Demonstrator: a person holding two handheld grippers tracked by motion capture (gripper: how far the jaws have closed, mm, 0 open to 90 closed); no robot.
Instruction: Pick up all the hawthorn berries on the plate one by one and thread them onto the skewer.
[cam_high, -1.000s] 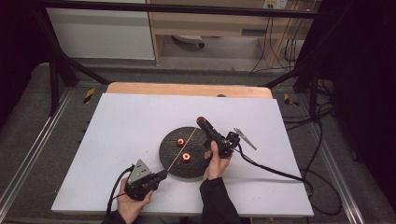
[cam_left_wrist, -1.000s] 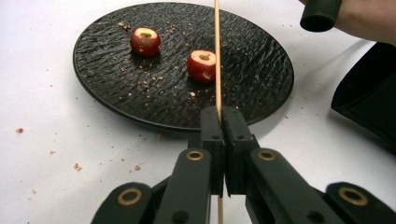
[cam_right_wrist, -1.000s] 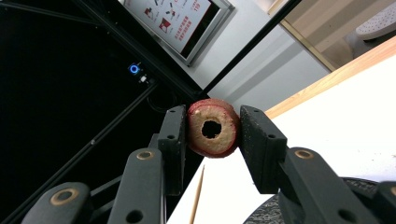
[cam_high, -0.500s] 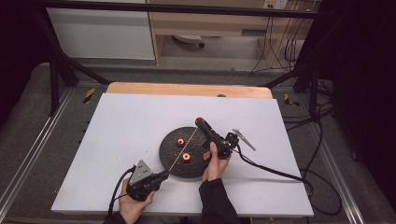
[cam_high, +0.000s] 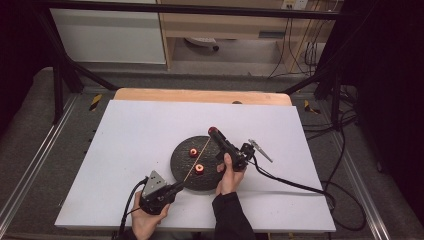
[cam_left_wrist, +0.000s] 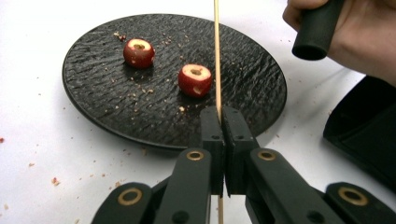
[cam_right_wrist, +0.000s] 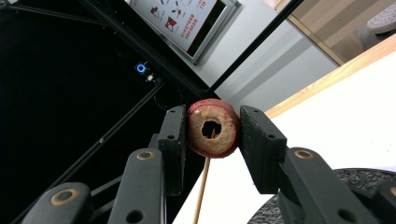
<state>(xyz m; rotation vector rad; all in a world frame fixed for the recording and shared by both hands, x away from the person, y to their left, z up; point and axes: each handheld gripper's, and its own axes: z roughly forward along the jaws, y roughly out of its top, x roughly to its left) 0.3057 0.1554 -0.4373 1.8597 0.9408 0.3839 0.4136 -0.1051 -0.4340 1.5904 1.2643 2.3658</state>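
**A:** High view first: where are the two tools?

**B:** The left tool (cam_high: 172, 189) sits low on the white table (cam_high: 125, 145), held by the person's left hand (cam_high: 147, 222). Its jaws are clenched on a thin wooden skewer (cam_high: 198, 157) that runs up and away over a round black plate (cam_high: 182, 172). The right tool (cam_high: 214, 132) is held by the right hand (cam_high: 229, 177) at the plate's right edge, raised and pointing up and away, with a red piece at its tip, right where the skewer ends.

**A:** What does the left gripper view show?

**B:** The left tool (cam_left_wrist: 219, 116) has both jaws pressed together on the skewer (cam_left_wrist: 216, 56), which rises straight up the frame. Beyond the jaws lies the plate (cam_left_wrist: 102, 107), dark and rough-textured, scattered with crumbs. Two cored red fruit pieces rest on it: one (cam_left_wrist: 195, 80) just left of the skewer, another (cam_left_wrist: 138, 52) farther back and left. The right hand (cam_left_wrist: 364, 37) appears at upper right.

**A:** And the right gripper view?

**B:** The right tool (cam_right_wrist: 213, 128) is grasping a red fruit ring (cam_right_wrist: 213, 128) between its jaws, the cut face and centre hole turned toward the camera. The skewer (cam_right_wrist: 201, 191) comes up from below, its tip showing inside the hole. Behind are the table edge (cam_right_wrist: 355, 121), a dark frame and a wall sign (cam_right_wrist: 180, 21).

**A:** Anything else on the table?

**B:** In the high view, a cable (cam_high: 300, 185) trails right from the right tool.
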